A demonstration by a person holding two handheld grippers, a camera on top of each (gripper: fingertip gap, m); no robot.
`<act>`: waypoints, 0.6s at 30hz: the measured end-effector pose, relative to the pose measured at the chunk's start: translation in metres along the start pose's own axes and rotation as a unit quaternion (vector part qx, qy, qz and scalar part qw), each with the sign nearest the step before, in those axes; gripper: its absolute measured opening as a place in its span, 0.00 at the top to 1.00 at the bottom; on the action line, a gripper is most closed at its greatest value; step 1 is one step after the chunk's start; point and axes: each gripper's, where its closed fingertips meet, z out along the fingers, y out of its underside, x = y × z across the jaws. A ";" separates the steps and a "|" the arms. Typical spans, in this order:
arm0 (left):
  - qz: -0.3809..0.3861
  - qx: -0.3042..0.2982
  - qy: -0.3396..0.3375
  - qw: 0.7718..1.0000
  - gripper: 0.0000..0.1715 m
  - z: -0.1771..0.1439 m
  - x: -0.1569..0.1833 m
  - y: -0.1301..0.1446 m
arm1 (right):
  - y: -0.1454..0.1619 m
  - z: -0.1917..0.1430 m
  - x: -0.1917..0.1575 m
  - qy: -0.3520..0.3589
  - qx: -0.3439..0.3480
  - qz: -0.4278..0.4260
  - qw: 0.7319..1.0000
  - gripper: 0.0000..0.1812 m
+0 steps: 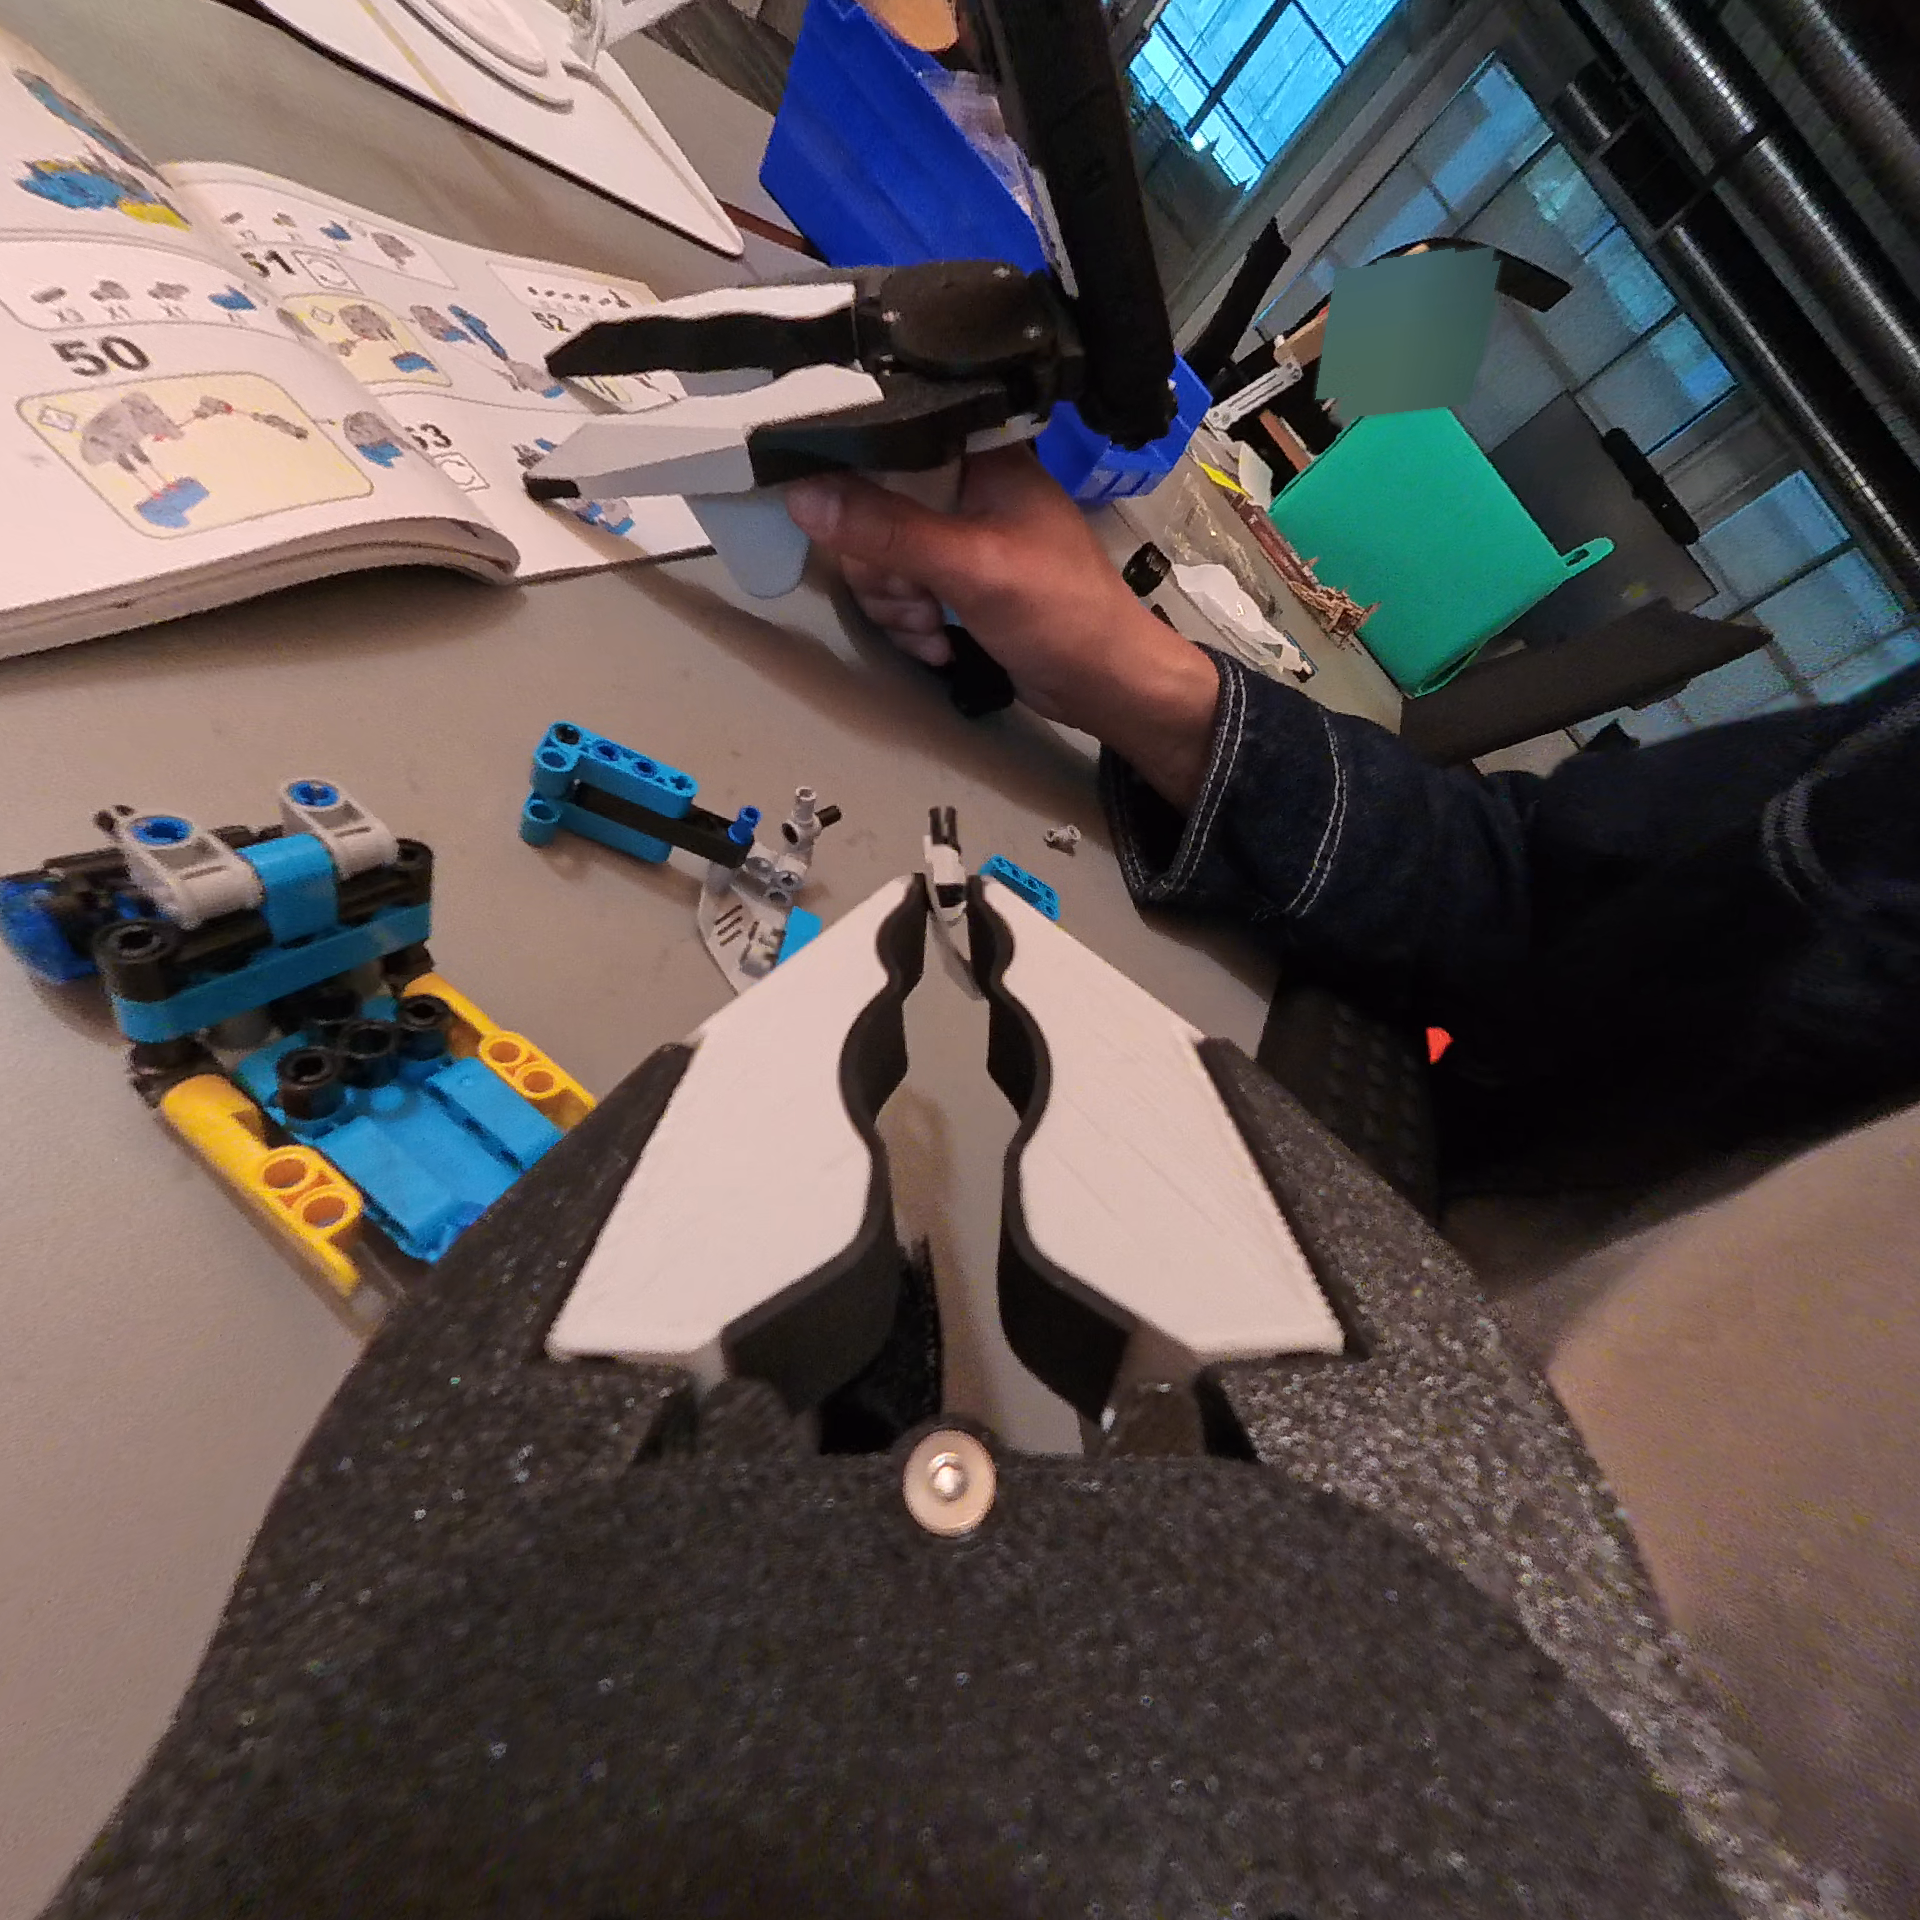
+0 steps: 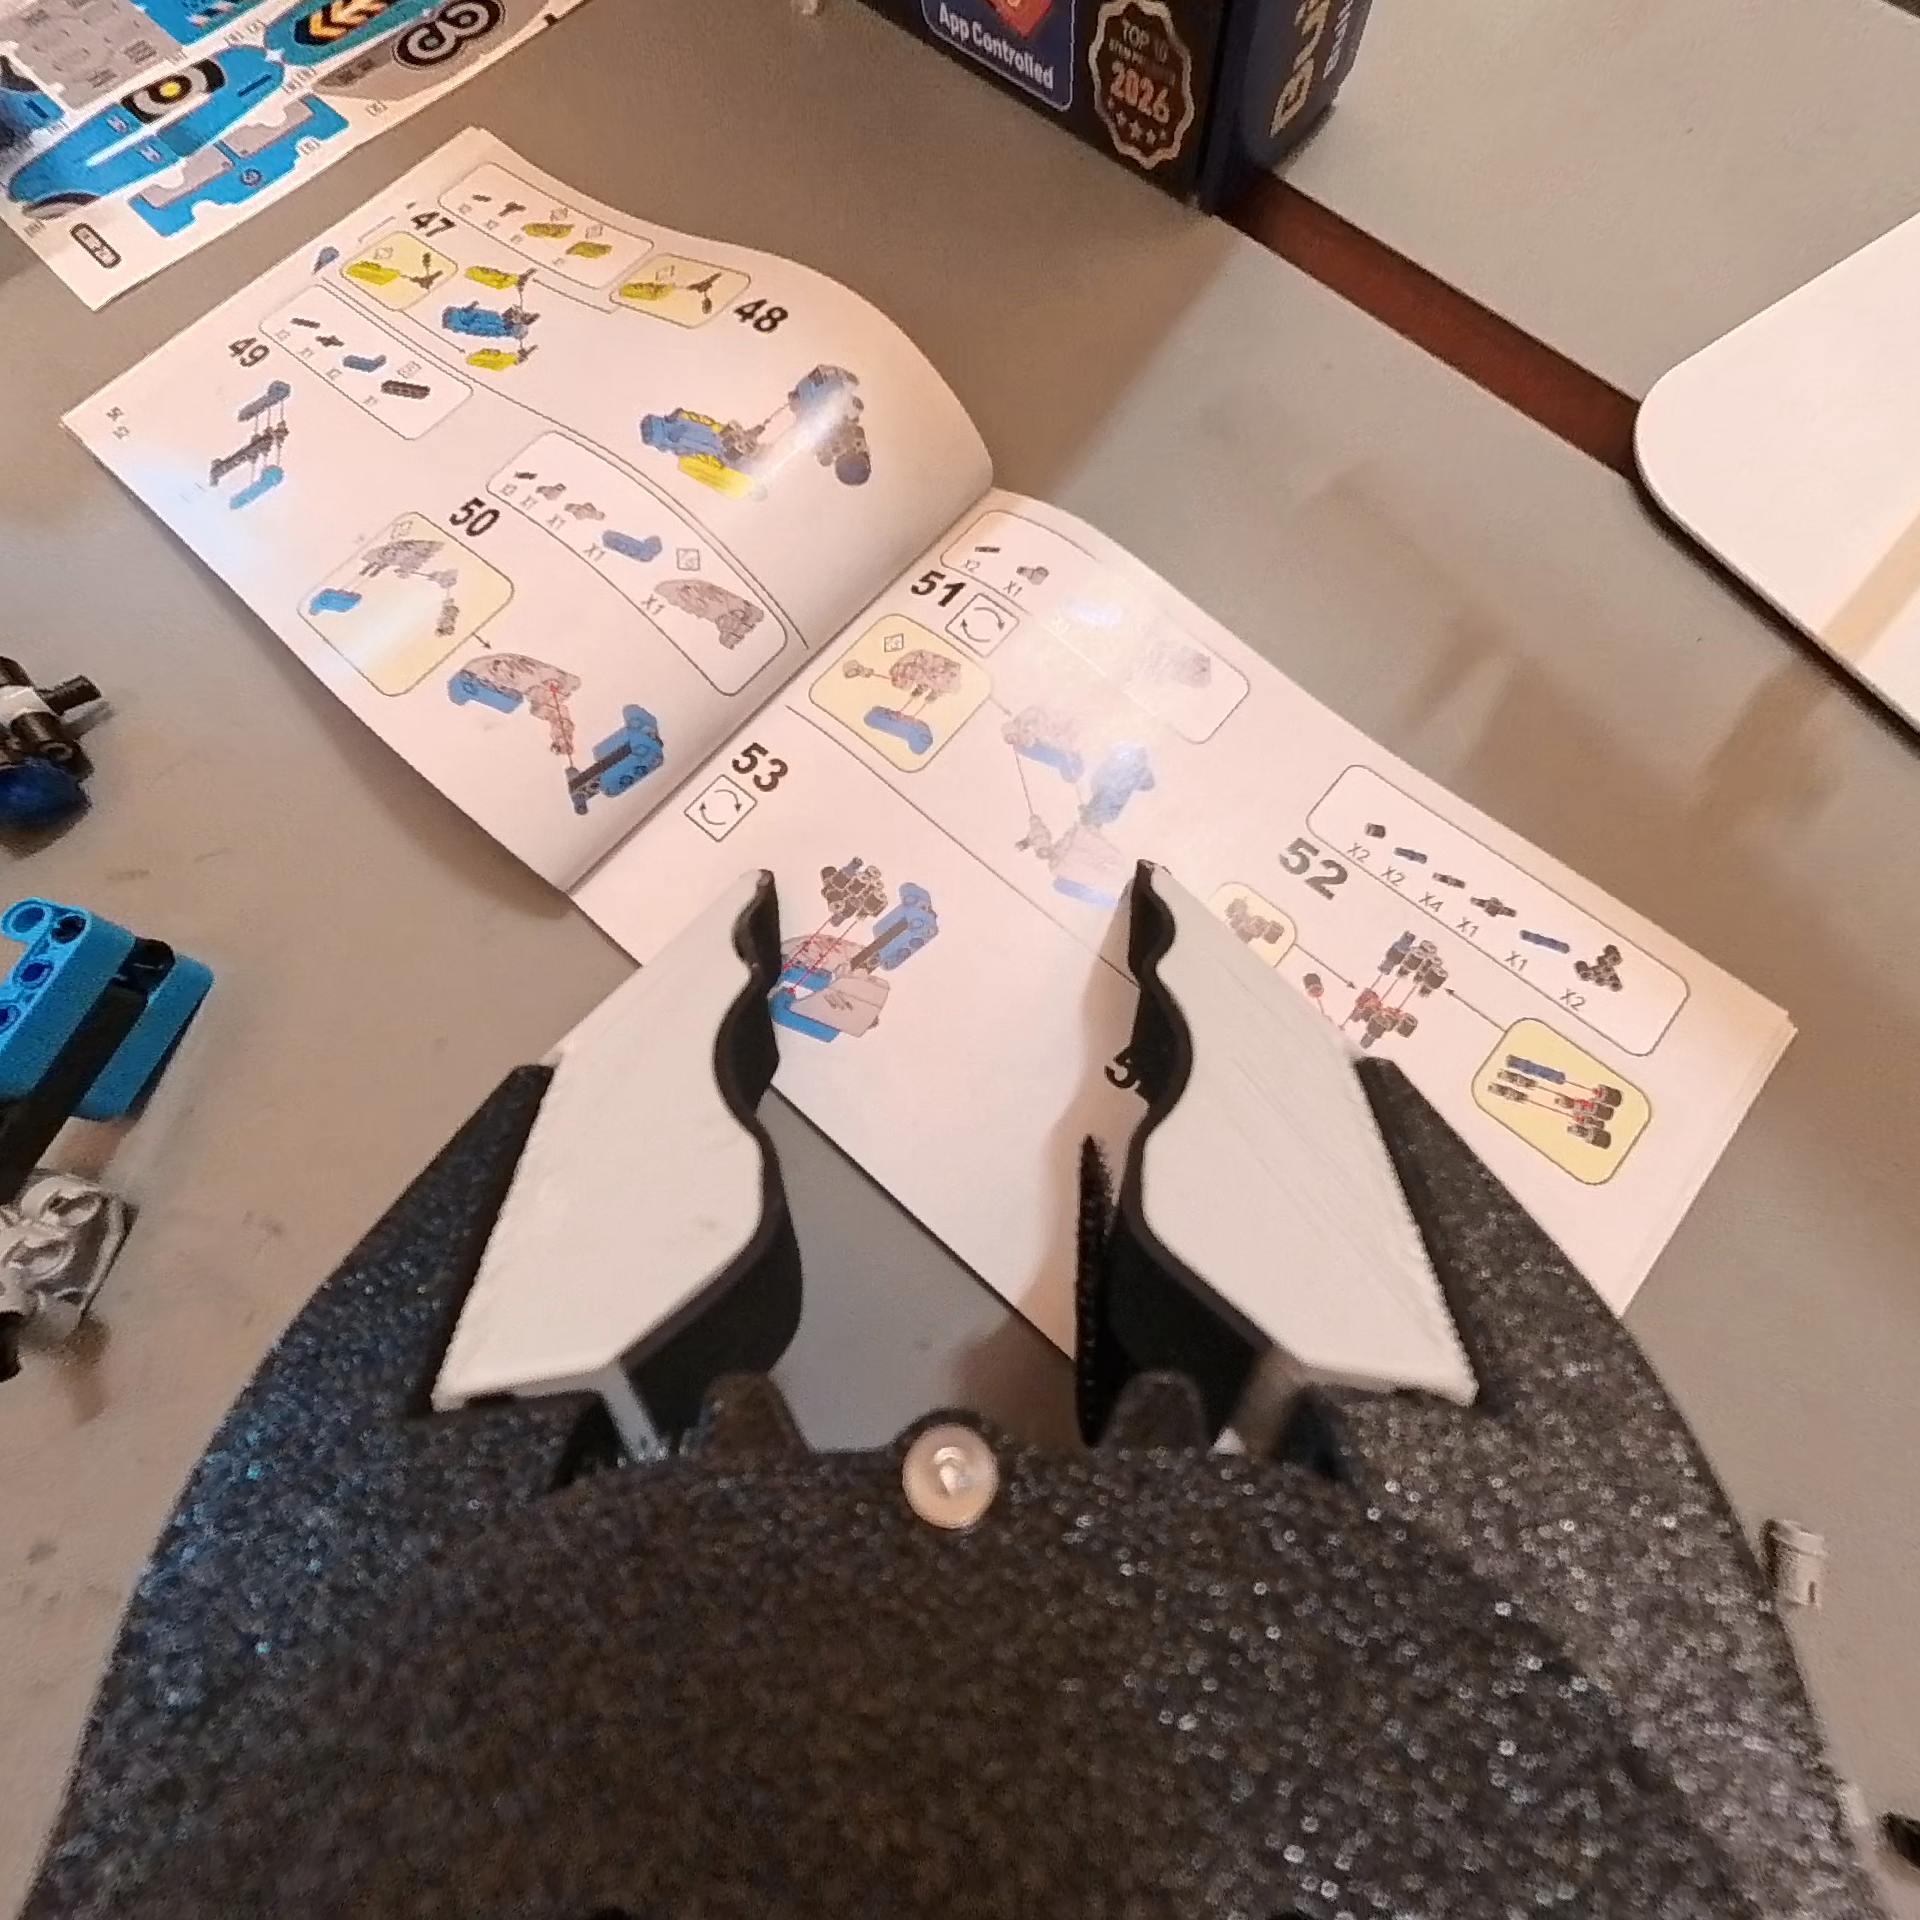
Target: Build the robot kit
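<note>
Above the open instruction booklet [image 2: 727,582] (printed pages) right gripper [image 2: 951,894] jaws gape; left gripper [image 1: 943,883] pinches a small grey piece [image 1: 948,883].

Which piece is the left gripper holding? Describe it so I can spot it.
Start at the open instruction booklet on the grey table, then drop to the left gripper nearest the camera. Pinched at its fingertips is a small grey-and-black connector piece, the only brick lifted off the table.

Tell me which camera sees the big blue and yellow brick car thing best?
The left wrist view: the blue and yellow brick model lies whole on the grey table, left of the left gripper. The right wrist view shows at most dark bits at its left edge.
</note>
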 end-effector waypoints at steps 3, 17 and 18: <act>0.011 0.019 -0.016 1.000 0.96 -0.004 -0.004 -0.007 | 0.000 0.000 0.000 0.000 0.000 -0.001 1.000 0.63; 0.132 -0.010 -0.081 0.988 0.96 0.003 -0.007 -0.002 | -0.001 -0.001 -0.001 -0.007 0.005 0.005 1.000 0.63; 0.140 -0.014 -0.084 0.987 0.96 0.004 -0.007 -0.001 | -0.004 -0.002 0.000 -0.007 0.015 0.003 1.000 0.62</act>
